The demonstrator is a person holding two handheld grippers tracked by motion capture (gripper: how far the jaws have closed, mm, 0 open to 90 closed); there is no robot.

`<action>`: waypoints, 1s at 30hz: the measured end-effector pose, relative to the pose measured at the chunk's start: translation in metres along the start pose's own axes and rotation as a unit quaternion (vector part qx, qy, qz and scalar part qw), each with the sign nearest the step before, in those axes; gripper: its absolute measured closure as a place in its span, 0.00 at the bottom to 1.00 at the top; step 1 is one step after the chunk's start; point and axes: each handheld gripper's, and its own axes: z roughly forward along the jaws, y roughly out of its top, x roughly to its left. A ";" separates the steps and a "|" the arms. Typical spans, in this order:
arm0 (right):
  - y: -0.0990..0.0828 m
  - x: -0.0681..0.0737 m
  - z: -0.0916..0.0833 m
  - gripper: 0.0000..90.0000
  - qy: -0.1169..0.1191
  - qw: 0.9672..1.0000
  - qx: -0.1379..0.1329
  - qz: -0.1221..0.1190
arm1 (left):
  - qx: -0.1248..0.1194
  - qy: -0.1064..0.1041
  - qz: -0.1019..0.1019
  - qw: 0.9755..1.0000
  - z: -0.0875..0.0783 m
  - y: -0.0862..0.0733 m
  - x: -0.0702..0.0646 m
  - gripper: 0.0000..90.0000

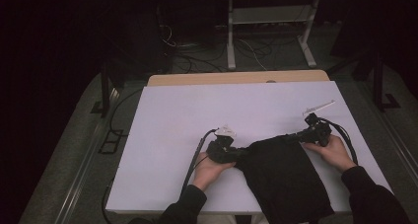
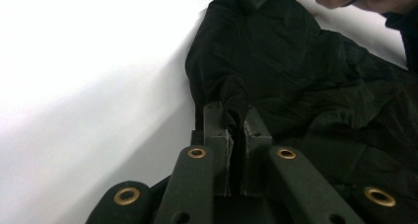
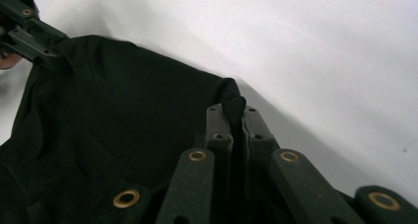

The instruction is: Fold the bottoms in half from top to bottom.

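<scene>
**High view: black cloth pinched at both upper corners**

High view, nearest edge first: two dark sleeves entering at 6 o'clock, a hand on each gripper. Black cloth (image 1: 286, 177) spread over the white surface (image 1: 172, 115), lower end hanging past the near edge at about 6 o'clock, upper edge stretched between the two grippers. Left gripper (image 1: 240, 154) at roughly 9 o'clock of the cloth's top, clamped onto the near-left corner. Right gripper (image 1: 299, 134) at about 1 o'clock of the cloth, clamped onto the far-right corner. Thin white strip (image 1: 319, 106) lying just beyond the right gripper, toward 12 o'clock, apart from the cloth. Farther still, a bare wooden edge of the surface, then a white metal frame (image 1: 268, 31) and loose cables (image 1: 197, 56) on the dark floor.

Left gripper view: jaws nearly together, a fold of cloth (image 2: 305, 81) squeezed between the pads; other gripper biting the far corner at 12 o'clock.

Right gripper view: jaws likewise pressed shut on a bunched corner of cloth (image 3: 113, 120); other gripper at 10 o'clock, holding the opposite corner.
</scene>
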 end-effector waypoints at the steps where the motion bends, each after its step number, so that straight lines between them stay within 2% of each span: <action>1: 0.001 0.002 0.001 0.92 -0.002 1.000 0.000 0.002 | 0.001 0.002 0.002 1.000 -0.003 0.001 0.001 0.93; 8: 0.012 0.017 0.007 0.92 -0.015 1.000 -0.009 -0.004 | 0.012 0.017 0.015 1.000 -0.021 0.005 0.010 0.93; 11: 0.016 0.019 0.008 0.92 -0.015 1.000 -0.019 0.004 | 0.013 0.022 0.023 0.999 -0.027 0.010 0.015 0.93; 16: 0.020 0.024 0.010 0.92 -0.016 0.999 -0.025 0.017 | 0.030 0.029 0.044 0.998 -0.033 0.019 0.022 0.93; 20: 0.025 0.027 0.010 0.92 -0.025 0.999 -0.030 0.022 | 0.042 0.039 0.070 0.996 -0.036 0.027 0.024 0.94; 28: 0.035 0.027 0.013 0.92 -0.027 0.998 -0.045 0.030 | 0.045 0.043 0.078 0.995 -0.044 0.038 0.036 0.94; 30: 0.039 0.027 0.015 0.92 -0.028 0.998 -0.050 0.032 | 0.041 0.045 0.074 0.995 -0.046 0.041 0.041 0.94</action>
